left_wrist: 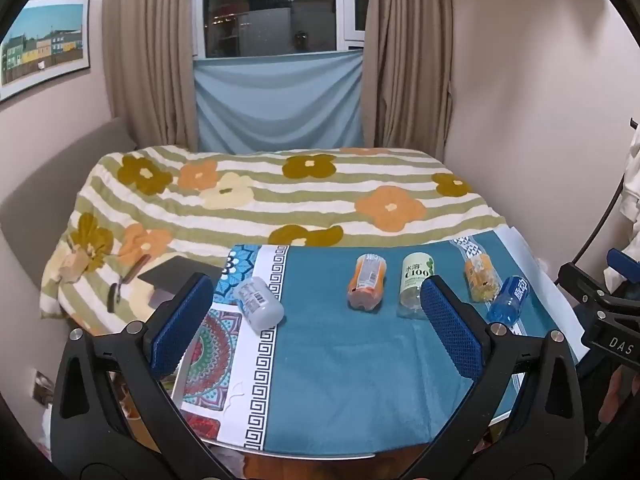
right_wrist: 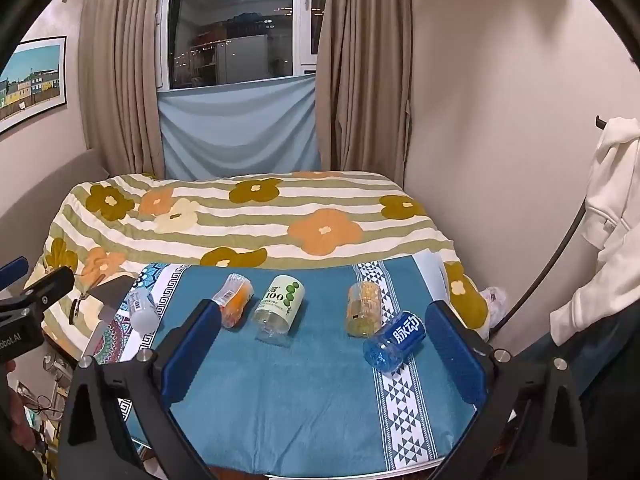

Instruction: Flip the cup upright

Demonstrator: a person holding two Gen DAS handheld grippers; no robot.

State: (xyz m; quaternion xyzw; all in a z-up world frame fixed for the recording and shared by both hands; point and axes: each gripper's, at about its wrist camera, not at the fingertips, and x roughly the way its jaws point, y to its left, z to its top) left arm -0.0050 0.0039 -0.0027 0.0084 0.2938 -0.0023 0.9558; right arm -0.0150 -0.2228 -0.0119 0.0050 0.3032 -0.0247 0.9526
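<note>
Five cut-down bottle cups lie on their sides in a loose row across the blue towel (left_wrist: pixel 340 380) that covers the desk, none of them upright. From the left there is a frosted white cup (left_wrist: pixel 259 303) on the patterned border, an orange cup (left_wrist: pixel 367 282), a pale green "C100" cup (left_wrist: pixel 415 285), a yellow-orange cup (left_wrist: pixel 482 277) and a blue cup (left_wrist: pixel 509 299) at the right, nearest the towel's triangle-patterned stripe. The left tongs (left_wrist: pixel 316 320) hover above the near part of the towel, spread wide and holding nothing; the white, orange and green cups show between their blue pads. The right tongs (right_wrist: pixel 320 344) also stand wide apart and empty, framing the green cup, the yellow-orange cup and the blue cup (right_wrist: pixel 394 341), which lies just inside the right-hand pad. Beyond the desk is a bed with a flowered blanket (right_wrist: pixel 248 216), and curtains (right_wrist: pixel 120 80) flank a dark window.
</note>
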